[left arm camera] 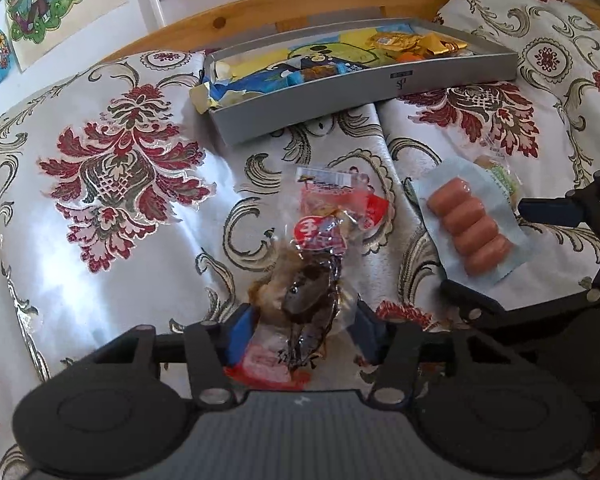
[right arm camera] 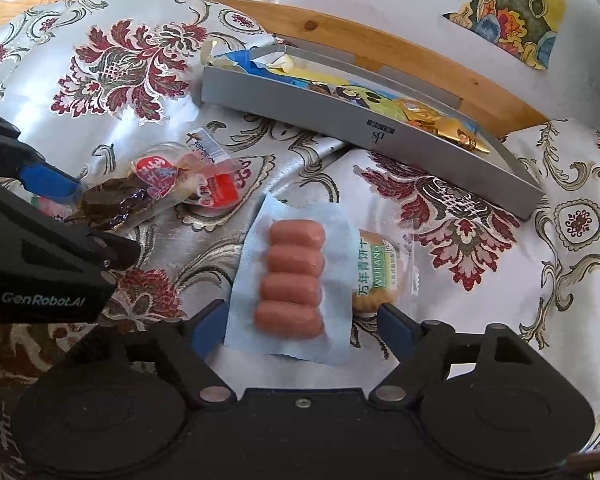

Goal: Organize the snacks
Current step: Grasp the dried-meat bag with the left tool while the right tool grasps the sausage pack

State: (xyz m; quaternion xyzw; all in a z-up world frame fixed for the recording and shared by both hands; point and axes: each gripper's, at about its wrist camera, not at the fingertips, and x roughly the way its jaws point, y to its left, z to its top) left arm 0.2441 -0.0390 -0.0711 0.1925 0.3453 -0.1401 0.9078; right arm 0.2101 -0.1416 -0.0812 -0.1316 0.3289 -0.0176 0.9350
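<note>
Your left hand-held gripper (left arm camera: 304, 320) straddles the dark meat snack packet (left arm camera: 312, 280) on the patterned cloth (left arm camera: 120, 200), fingers spread; contact is unclear. Your right hand-held gripper (right arm camera: 300, 324), wide apart, flanks the sausage pack (right arm camera: 294, 278) beside a biscuit packet (right arm camera: 374, 272). The grey box (left arm camera: 364, 84) lies beyond.

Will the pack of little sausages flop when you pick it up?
Probably only its edges: the sausage pack has a thin flat film border, likely floppy. The four sausages sit sealed side by side, so they should not roll. The shiny film may be slippery.
</note>
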